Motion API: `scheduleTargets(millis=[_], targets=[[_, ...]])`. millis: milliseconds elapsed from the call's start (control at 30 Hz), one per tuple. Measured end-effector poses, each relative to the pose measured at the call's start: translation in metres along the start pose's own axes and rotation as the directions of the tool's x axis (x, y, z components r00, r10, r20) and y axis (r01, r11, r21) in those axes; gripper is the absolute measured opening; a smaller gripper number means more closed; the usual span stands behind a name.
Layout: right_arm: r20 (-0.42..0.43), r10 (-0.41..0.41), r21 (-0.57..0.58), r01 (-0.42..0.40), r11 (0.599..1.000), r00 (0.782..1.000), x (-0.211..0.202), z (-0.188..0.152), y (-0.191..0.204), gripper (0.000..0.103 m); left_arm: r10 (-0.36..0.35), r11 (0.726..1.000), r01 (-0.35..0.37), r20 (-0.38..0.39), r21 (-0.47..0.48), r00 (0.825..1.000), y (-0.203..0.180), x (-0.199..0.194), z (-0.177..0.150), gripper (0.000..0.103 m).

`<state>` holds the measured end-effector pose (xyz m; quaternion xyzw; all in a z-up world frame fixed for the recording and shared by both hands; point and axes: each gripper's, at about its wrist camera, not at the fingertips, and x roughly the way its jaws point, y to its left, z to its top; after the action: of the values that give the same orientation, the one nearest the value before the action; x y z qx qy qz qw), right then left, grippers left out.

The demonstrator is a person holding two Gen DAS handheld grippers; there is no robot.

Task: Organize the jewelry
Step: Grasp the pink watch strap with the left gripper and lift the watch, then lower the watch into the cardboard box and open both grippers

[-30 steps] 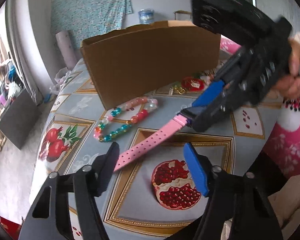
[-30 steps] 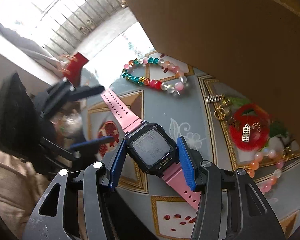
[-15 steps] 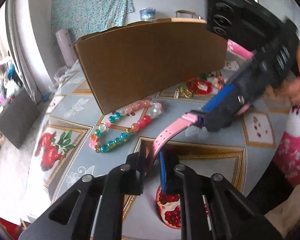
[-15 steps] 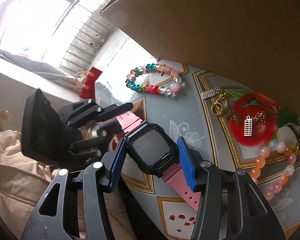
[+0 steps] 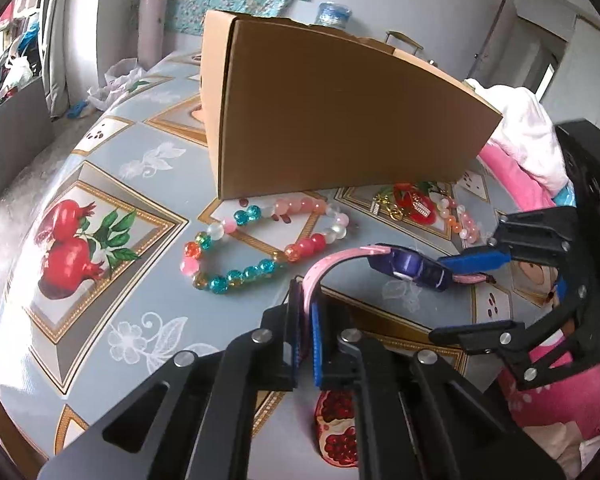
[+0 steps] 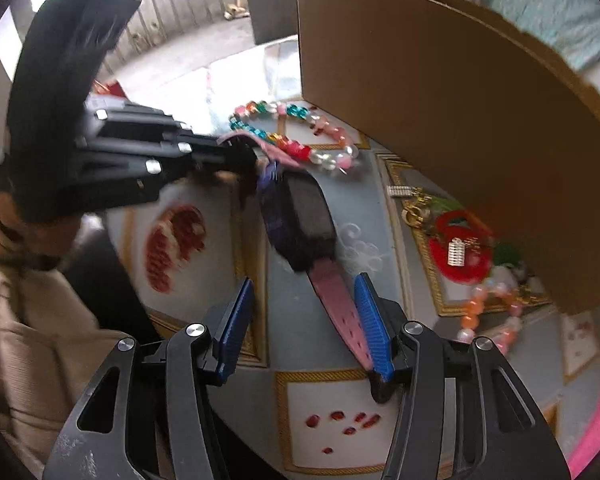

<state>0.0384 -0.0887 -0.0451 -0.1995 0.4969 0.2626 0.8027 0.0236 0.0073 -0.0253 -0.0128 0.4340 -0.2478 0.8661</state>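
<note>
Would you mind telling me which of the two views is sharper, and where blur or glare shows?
Left wrist view: sharp; the bead bracelet and box are crisp, with fisheye bending at the edges. Right wrist view: motion-blurred; the watch and left gripper are smeared, and the window area at top left is washed out.

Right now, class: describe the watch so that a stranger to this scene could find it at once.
Start at the big cardboard box on the table. In front of it lies a beaded bracelet; just nearer is the watch, lifted, its strap pinched in the left gripper. Only it has a dark case and a pink strap with holes.
</note>
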Motion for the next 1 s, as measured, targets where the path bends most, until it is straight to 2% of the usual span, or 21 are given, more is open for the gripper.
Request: scheduleTargets(millis=[67,167,233,367,500,600,633,733,767,800,833,900,933,1000], targets=[[0.016,-0.024,0.032,0.023,0.999,1.000,-0.004,-0.009,0.000,0.040,0.005,1.000,-0.005,0.003,0.001,1.000,0.001,-0.002,-0.001,0.004],[0.042,-0.068,0.089,0.064,0.994,0.997,-0.018,-0.022,-0.009,0.021,0.020,1.000,-0.020,0.011,0.007,1.000,0.001,-0.002,-0.005,0.004],[0.056,-0.124,0.131,0.116,0.985,0.991,-0.026,-0.031,-0.015,0.008,0.037,0.999,-0.037,0.017,0.015,0.999,0.000,-0.001,-0.006,0.004],[0.109,-0.182,0.207,0.157,0.966,0.977,-0.044,-0.046,-0.017,0.001,0.068,0.997,-0.069,0.024,0.043,0.997,-0.009,-0.003,-0.007,0.004],[0.180,-0.234,0.255,0.185,0.949,0.955,-0.080,-0.046,-0.015,0.001,0.070,0.995,-0.076,0.082,0.071,0.994,-0.022,-0.030,0.002,0.004],[0.262,-0.292,0.263,0.223,0.939,0.920,-0.126,-0.041,-0.008,0.001,0.053,0.993,-0.071,0.184,0.097,0.982,-0.036,-0.071,0.026,0.004],[0.307,-0.319,0.257,0.245,0.935,0.897,-0.150,-0.035,-0.007,0.001,0.049,0.991,-0.075,0.219,0.110,0.975,-0.040,-0.083,0.034,0.004],[0.392,-0.369,0.245,0.291,0.925,0.842,-0.193,-0.014,-0.014,0.001,0.025,0.984,-0.081,0.331,0.157,0.943,-0.053,-0.115,0.072,0.004],[0.416,-0.377,0.245,0.297,0.923,0.827,-0.206,-0.004,-0.024,0.001,0.014,0.981,-0.082,0.358,0.175,0.934,-0.056,-0.121,0.087,0.004],[0.426,-0.379,0.248,0.297,0.922,0.821,-0.216,0.005,-0.035,0.001,0.009,0.979,-0.084,0.374,0.186,0.927,-0.059,-0.123,0.099,0.004],[0.425,-0.372,0.247,0.289,0.925,0.825,-0.216,0.019,-0.048,0.001,0.008,0.975,-0.094,0.390,0.201,0.921,-0.061,-0.123,0.120,0.003],[0.400,-0.345,0.242,0.265,0.933,0.849,-0.207,0.044,-0.078,0.001,0.005,0.971,-0.095,0.384,0.218,0.924,-0.062,-0.112,0.150,0.003],[0.357,-0.305,0.240,0.229,0.943,0.883,-0.199,0.058,-0.100,0.001,0.005,0.973,-0.086,0.352,0.213,0.936,-0.059,-0.099,0.169,0.003],[0.269,-0.225,0.257,0.155,0.954,0.937,-0.173,0.078,-0.138,0.001,0.025,0.976,-0.076,0.243,0.202,0.970,-0.050,-0.062,0.204,0.003]])
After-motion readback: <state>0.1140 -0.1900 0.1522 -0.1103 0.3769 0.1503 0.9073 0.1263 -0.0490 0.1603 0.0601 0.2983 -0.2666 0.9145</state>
